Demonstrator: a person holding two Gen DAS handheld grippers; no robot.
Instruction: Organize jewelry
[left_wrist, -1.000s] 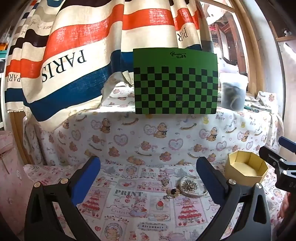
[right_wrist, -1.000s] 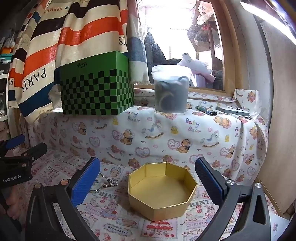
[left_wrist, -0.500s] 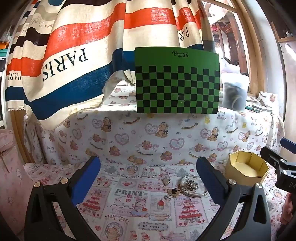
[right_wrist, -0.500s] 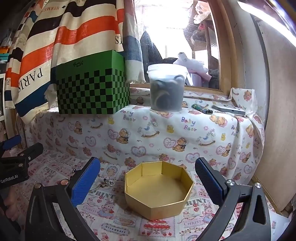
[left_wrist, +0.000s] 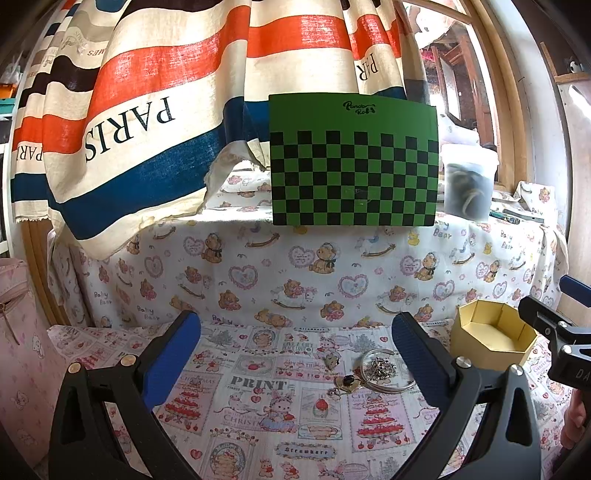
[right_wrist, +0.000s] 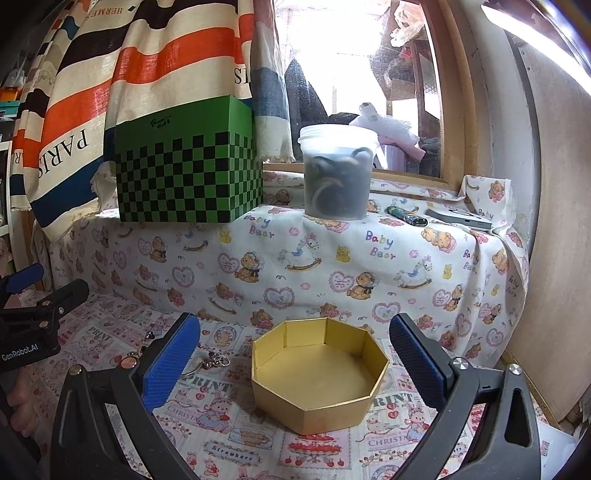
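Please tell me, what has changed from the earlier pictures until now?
Very little. The right tool drew back slightly from the gold box, which now appears a bit farther off. Nothing was grasped or released. The left tool stays open above the jewelry, which has not moved.

- The desk (right_wrist: 229, 435) wore a printed cloth.
- A gold box (right_wrist: 317, 373) sat open on it.
- Just left of the box lay a bangle (left_wrist: 386, 374), a chain (left_wrist: 382, 367) inside it, and charms (left_wrist: 345, 382).
- A raised ledge (right_wrist: 332, 251) behind carried a checkered box (right_wrist: 188, 173) and a tub (right_wrist: 338, 173).
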